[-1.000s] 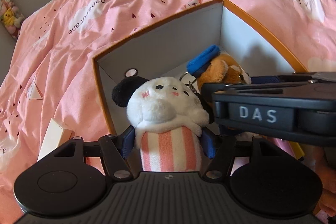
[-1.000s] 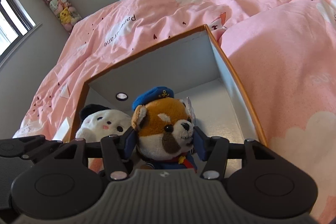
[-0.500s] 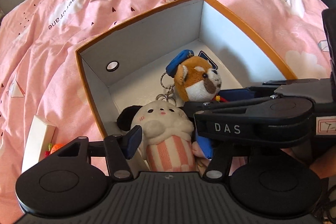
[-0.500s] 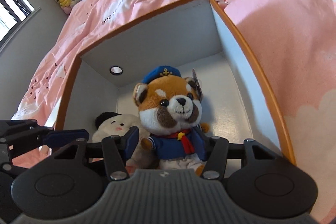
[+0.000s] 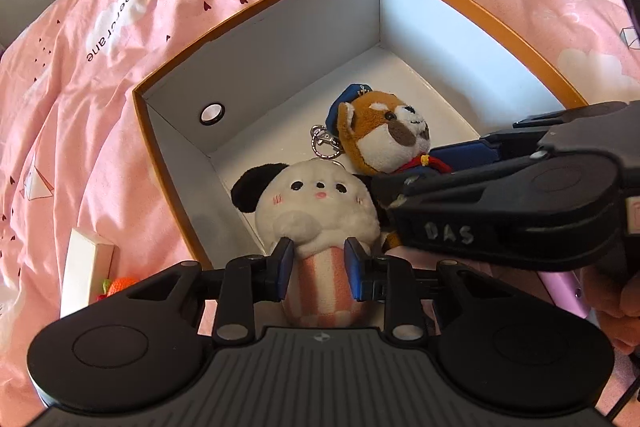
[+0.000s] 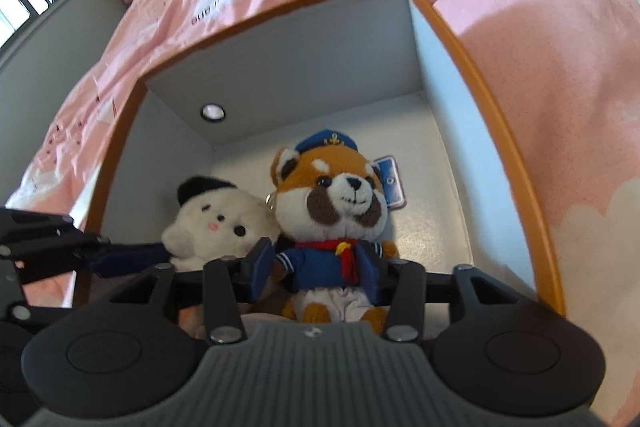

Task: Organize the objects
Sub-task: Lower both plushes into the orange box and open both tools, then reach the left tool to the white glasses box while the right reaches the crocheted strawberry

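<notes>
Lowering both plushies into the orange box [image 5: 472, 7] on the bed: my left gripper [image 5: 316, 265] fingers clamp the white puppy plush [image 5: 316, 203], my right gripper [image 6: 316, 265] fingers pinch the sailor red panda [image 6: 332, 199]. Risk: they're touching, so keychains may snag on release.

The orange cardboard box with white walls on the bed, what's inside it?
Inside the orange cardboard box are two plush keychains: a white puppy with a pink-striped body and a red panda in a blue sailor outfit. A blue tag lies behind the panda. The floor under them is hidden.
</notes>
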Demonstrator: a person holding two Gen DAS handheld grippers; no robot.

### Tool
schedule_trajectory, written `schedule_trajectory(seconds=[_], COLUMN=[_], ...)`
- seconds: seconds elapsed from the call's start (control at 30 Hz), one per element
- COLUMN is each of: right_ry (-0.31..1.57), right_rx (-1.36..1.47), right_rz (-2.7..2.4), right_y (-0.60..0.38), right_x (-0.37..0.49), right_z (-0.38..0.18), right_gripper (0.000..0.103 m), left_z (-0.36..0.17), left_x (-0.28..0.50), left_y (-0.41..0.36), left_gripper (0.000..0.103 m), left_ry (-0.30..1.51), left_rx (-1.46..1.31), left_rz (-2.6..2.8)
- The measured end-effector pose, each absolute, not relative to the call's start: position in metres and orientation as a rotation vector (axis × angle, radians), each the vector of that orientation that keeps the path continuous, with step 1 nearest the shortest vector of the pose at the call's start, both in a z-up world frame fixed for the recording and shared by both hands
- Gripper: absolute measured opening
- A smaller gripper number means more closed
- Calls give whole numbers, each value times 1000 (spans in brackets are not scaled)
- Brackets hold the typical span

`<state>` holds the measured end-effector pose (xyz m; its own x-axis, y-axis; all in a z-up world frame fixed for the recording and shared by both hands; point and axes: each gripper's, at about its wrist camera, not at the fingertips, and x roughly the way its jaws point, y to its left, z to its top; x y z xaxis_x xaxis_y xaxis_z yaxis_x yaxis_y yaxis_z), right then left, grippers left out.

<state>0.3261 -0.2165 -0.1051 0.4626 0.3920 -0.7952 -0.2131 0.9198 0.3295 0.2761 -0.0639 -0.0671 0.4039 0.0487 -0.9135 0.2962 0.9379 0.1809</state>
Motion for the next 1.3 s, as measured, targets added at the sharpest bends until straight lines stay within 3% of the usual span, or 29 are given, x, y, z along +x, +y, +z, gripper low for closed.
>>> schedule_trajectory(seconds=[0.13, 0.23, 0.33, 0.37, 0.4, 0.77, 1.03, 1.17, 1.3], right_ry=[1043, 1036, 1021, 1020, 1018, 1037, 964, 907, 856], right_rx=[207, 209, 207, 207, 197, 70, 60, 53, 29], right_rz=[380, 381, 390, 389, 386, 391, 337, 303, 265], right_y=[-218, -219, -223, -225, -227, -218, -218, -218, -213], right_x=[329, 326, 321, 320, 318, 317, 308, 298, 287], right_z=[-107, -105, -97, -94, -92, -100, -90, -76, -62], right_gripper=[54, 47, 32, 12, 10, 14, 18, 36, 36], left_z=[-67, -65, -63, -62, -61, -58, -29, -12, 2], left_x=[276, 274, 271, 271, 271, 270, 254, 245, 236], left_y=[-63, -62, -60, -58, -57, -52, -33, -24, -7], left_gripper=[31, 31, 31, 31, 31, 31, 31, 33, 34], left_ry=[1151, 1155, 1162, 1165, 1166, 1141, 1024, 999, 987], left_rx=[333, 315, 275, 261, 251, 202, 110, 69, 41], left_rz=[-160, -172, -190, -196, -202, -233, -269, -276, -269])
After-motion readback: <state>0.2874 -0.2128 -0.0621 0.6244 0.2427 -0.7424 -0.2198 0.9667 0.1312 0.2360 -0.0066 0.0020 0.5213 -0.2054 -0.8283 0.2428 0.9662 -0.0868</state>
